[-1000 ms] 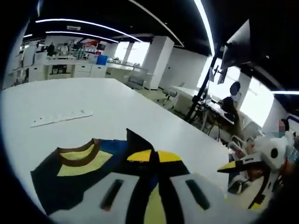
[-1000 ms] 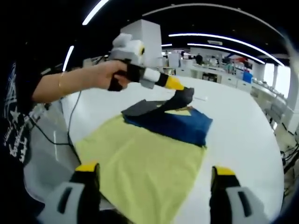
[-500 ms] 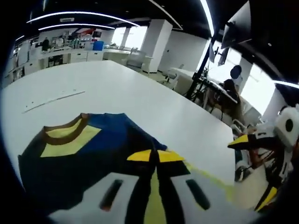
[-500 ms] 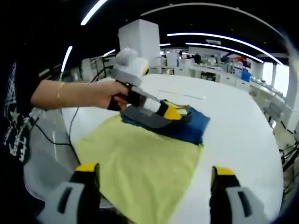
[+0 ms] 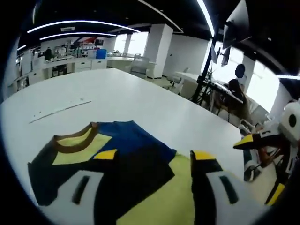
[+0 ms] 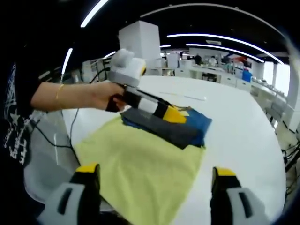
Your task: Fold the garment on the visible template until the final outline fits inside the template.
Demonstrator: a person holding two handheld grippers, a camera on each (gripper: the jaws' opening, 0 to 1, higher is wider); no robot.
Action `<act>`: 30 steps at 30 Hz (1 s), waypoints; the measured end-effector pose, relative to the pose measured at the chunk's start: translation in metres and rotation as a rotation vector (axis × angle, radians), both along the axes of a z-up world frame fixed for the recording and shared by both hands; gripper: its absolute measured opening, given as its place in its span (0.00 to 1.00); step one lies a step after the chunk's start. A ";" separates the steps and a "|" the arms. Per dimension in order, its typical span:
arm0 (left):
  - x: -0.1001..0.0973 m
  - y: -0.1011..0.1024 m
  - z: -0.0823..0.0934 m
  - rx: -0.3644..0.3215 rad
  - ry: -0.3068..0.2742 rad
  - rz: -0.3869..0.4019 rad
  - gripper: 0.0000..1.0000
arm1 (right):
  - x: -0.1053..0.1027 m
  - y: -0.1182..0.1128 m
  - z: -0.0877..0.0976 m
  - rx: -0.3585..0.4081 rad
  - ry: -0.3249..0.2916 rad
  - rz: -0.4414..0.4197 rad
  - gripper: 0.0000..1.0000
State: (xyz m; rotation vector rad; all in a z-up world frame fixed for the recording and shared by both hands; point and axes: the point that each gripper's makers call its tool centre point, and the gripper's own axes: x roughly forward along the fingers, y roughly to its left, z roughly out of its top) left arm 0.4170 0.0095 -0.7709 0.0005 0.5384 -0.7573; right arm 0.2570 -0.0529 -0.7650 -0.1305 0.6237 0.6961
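The garment (image 5: pixel 126 150) is dark navy and blue with a brown collar (image 5: pixel 75 140) and lies folded flat on the far part of the yellow template (image 6: pixel 140 164). In the right gripper view the garment (image 6: pixel 164 126) is a compact dark stack. My left gripper (image 5: pixel 153 154) is open just above it, one jaw on each side of a dark folded flap. A hand holds that left gripper (image 6: pixel 173 114) low over the stack. My right gripper (image 6: pixel 154 171) is open over the template's near edge, holding nothing. One of its yellow fingertips (image 5: pixel 247 140) enters the left gripper view from the right.
The white table (image 5: pixel 140 103) stretches far beyond the garment, with a thin white strip (image 5: pixel 58 110) lying on it. A cable (image 6: pixel 51 136) hangs off the table's left edge. Desks, chairs and a seated person (image 5: pixel 234 93) stand past the table.
The left gripper was shut on a dark flap held up a second ago. It lowered the flap onto the stack and has now opened. The right gripper has stayed put.
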 end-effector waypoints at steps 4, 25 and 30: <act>0.004 0.016 -0.004 0.033 0.001 0.021 0.83 | 0.002 0.003 0.001 0.000 -0.003 0.011 1.00; -0.004 0.126 0.005 0.050 -0.090 0.096 0.86 | 0.008 0.015 0.001 0.012 -0.005 0.044 1.00; -0.010 0.150 0.007 0.062 -0.114 0.107 0.77 | 0.009 0.016 0.000 0.014 -0.001 0.050 1.00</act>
